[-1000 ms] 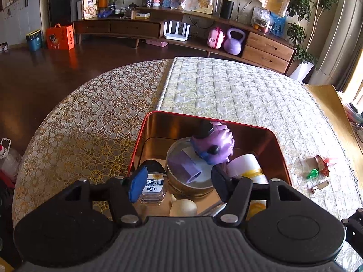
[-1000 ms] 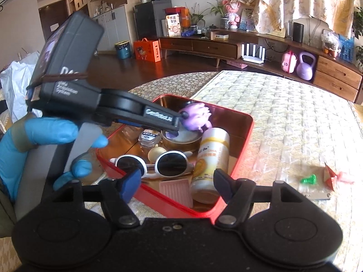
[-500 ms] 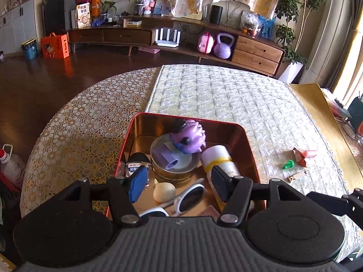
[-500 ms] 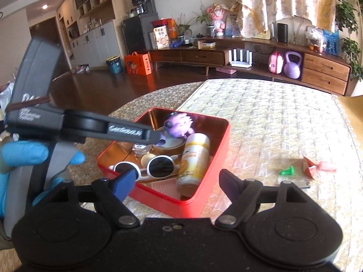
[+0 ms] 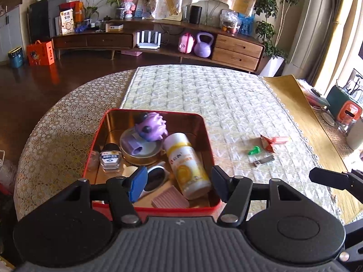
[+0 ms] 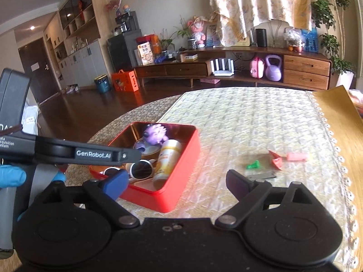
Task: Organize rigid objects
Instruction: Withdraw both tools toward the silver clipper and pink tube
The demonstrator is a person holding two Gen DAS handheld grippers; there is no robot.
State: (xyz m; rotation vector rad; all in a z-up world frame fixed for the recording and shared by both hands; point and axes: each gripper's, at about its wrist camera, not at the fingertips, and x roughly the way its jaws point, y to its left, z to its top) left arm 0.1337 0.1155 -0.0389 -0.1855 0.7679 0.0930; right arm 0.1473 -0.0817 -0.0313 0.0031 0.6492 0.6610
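Observation:
A red tin box (image 5: pixel 205 136) (image 6: pixel 181 190) sits on the table. It holds a purple toy (image 5: pixel 152 127), a round tin (image 5: pixel 138 153), a white and yellow bottle (image 5: pixel 187 165), white sunglasses (image 5: pixel 156 178), a small glass jar (image 5: pixel 110 158) and a pink ridged piece (image 5: pixel 170 199). My left gripper (image 5: pixel 178 182) is open and empty above the box's near edge. My right gripper (image 6: pixel 175 184) is open and empty, back from the box's right side. To the right of the box lie a green pin (image 5: pixel 254 150) (image 6: pixel 253 165), a nail clipper (image 5: pixel 264 160) and red and pink wrappers (image 5: pixel 272 141).
The round table (image 5: pixel 238 104) has a lace cloth and a quilted runner. A yellow mat (image 5: pixel 292 104) lies on its right side, with clutter (image 5: pixel 347 113) beyond it. The left gripper's arm (image 6: pixel 74 153) crosses the right wrist view at left.
Both grippers have pulled back and up from the box, so more of the table shows. The right gripper has shifted right. Both stay open, and the box contents have not moved.

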